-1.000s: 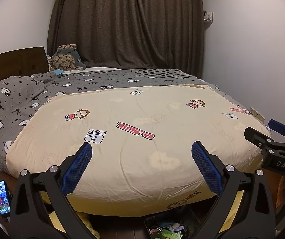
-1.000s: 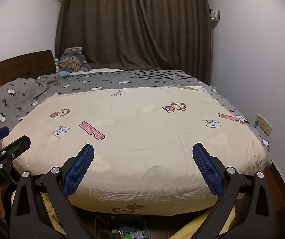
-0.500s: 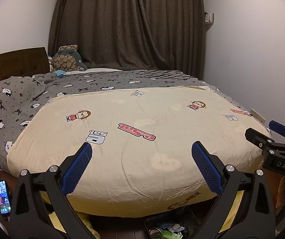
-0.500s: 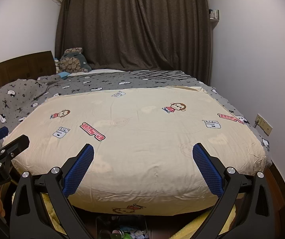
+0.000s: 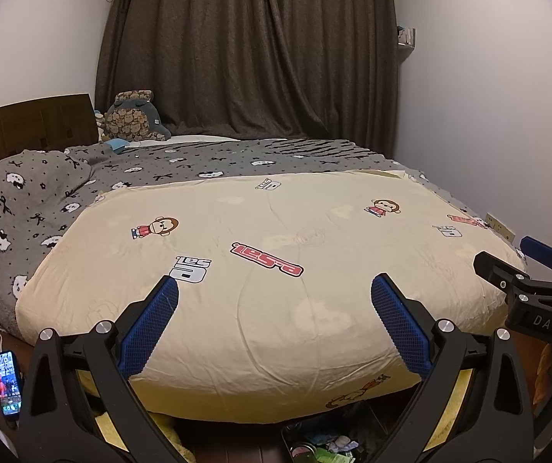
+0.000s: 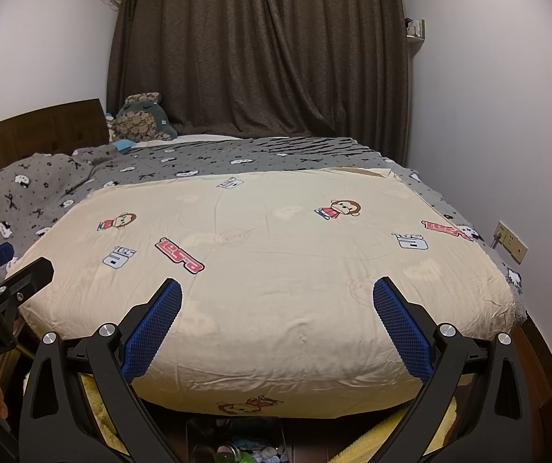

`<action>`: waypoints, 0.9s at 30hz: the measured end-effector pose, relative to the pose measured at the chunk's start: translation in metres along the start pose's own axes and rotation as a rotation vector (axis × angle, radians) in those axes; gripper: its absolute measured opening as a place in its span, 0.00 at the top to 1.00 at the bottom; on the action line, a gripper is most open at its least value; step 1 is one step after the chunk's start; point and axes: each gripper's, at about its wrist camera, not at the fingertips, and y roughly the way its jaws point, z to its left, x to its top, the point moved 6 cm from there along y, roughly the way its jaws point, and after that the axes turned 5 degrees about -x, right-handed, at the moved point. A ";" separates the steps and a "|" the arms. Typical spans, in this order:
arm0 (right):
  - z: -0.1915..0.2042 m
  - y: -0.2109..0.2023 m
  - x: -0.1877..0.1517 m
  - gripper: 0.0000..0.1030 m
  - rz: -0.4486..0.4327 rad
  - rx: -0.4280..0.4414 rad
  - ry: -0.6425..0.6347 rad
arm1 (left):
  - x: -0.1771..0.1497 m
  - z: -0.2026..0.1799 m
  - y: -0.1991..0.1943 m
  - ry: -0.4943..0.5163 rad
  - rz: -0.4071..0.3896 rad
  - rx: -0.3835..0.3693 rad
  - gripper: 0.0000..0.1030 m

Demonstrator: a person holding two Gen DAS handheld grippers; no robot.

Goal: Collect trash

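Both grippers hang over the foot of the bed [image 5: 260, 308], and the trash lies below that foot edge: a dark bin [image 5: 330, 440] on the floor, half tucked under the overhanging cream quilt [image 6: 276, 308], with a jumble of wrappers and small bits [image 6: 245, 453] inside it. The left gripper [image 5: 274, 322] has its fingers [image 5: 148, 328] spread wide with nothing between them, and the right gripper [image 6: 277, 324] is likewise spread and empty. Only the top of the pile shows, so each piece is hard to name (something green and something pale blue, perhaps packaging). Judging by the look, the stuff is light, thin and crumpled, likely to slip or spring flat under the pads, so a pinch on a bunched fold should hold better than one on a flat face. A round rim shows near the bin's front; if it is a can or lid, it would be stiffer and better taken across its edge. A phone [image 5: 5, 382] lies on the floor left of the bed.
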 end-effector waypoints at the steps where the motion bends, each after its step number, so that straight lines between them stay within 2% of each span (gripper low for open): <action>1: 0.000 0.000 0.000 0.03 0.000 0.000 0.000 | 0.000 0.000 0.000 0.000 -0.001 0.001 0.08; 27: 0.001 -0.002 0.001 0.03 -0.001 -0.002 0.007 | 0.002 0.001 -0.002 -0.001 -0.006 0.004 0.08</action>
